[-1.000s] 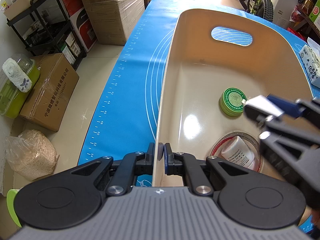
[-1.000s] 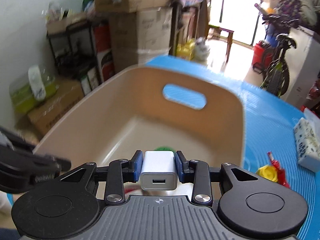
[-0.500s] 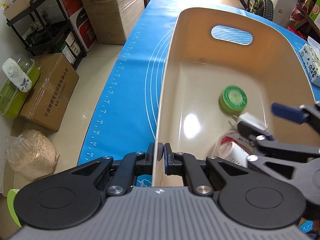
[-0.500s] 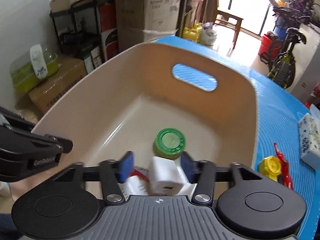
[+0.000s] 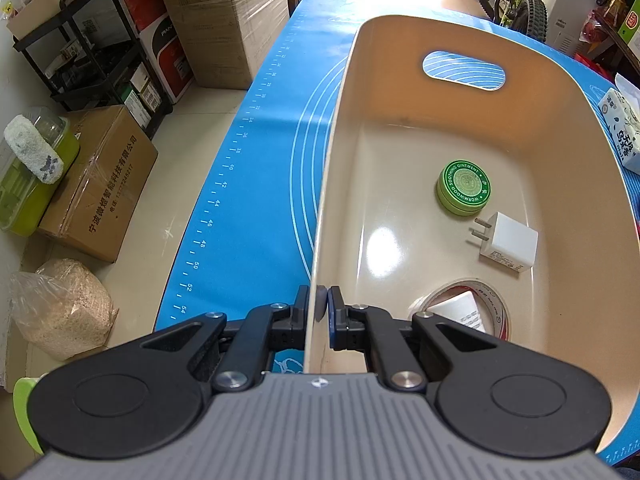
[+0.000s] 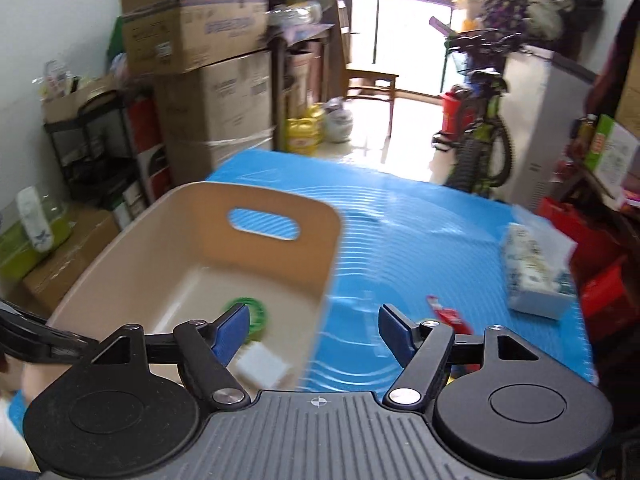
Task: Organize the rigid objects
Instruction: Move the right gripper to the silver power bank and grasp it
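Observation:
My left gripper [image 5: 318,308] is shut on the near left rim of the beige bin [image 5: 332,184]. In the bin lie a green ointment tin [image 5: 464,187], a white USB charger [image 5: 507,242] and a tape roll [image 5: 490,300] with a white bottle [image 5: 460,314] inside it. My right gripper [image 6: 314,328] is open and empty, above the bin's right wall [image 6: 320,280]. In the right wrist view the tin [image 6: 256,312] and the charger [image 6: 262,366] show blurred below it. A red item [image 6: 446,314] lies on the blue mat [image 6: 400,232].
A tissue pack [image 6: 532,276] lies on the mat to the right of the bin; it also shows in the left wrist view [image 5: 622,128]. Cardboard boxes [image 5: 224,20], a black rack [image 5: 92,60] and a bicycle [image 6: 480,136] stand around the table.
My right gripper opened and dropped the white charger into the bin, then lifted and swung right, out of the left wrist view. The left gripper has not moved.

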The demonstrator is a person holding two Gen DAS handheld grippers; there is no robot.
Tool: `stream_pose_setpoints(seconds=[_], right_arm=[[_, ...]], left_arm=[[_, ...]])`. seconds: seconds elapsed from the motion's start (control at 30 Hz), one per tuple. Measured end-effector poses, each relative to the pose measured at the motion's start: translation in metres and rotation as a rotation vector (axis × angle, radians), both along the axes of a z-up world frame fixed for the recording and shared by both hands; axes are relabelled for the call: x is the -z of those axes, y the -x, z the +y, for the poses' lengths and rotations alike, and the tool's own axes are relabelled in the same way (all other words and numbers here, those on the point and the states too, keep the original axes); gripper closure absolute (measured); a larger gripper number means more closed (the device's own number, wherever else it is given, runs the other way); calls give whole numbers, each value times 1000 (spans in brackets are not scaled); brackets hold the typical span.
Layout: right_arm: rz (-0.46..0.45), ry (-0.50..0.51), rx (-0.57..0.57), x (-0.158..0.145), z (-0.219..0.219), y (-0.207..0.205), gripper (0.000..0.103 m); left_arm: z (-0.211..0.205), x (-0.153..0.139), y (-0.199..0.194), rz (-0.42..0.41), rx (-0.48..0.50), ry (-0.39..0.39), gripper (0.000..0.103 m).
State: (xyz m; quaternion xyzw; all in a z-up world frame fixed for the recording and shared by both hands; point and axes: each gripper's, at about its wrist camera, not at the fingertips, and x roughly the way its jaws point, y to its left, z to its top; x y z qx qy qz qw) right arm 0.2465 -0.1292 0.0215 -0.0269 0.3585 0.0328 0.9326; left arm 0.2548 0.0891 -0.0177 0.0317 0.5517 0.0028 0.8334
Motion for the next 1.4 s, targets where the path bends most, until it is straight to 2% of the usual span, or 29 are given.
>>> stream_pose_setpoints(seconds=[0.3, 0.7, 1.3, 1.33, 1.37, 1.4], right_arm=[[83, 29, 110, 39, -44, 18, 27], [188, 5, 143, 95, -40, 37, 32], [205, -1, 192, 125, -43, 24, 41], [202, -10, 193, 125, -44, 24, 42], [198, -17, 195, 125, -45, 23, 51], [194, -13, 197, 125, -45, 24, 52]], left_arm=[[0, 0, 0, 0, -1, 0, 93], [0, 0, 0, 0, 0, 0, 93], [0, 0, 0, 1, -1, 0, 93], [0, 0, 0, 1, -1, 0, 93], [0, 0, 0, 1, -1, 0, 93], [0, 0, 0, 1, -1, 0, 93]])
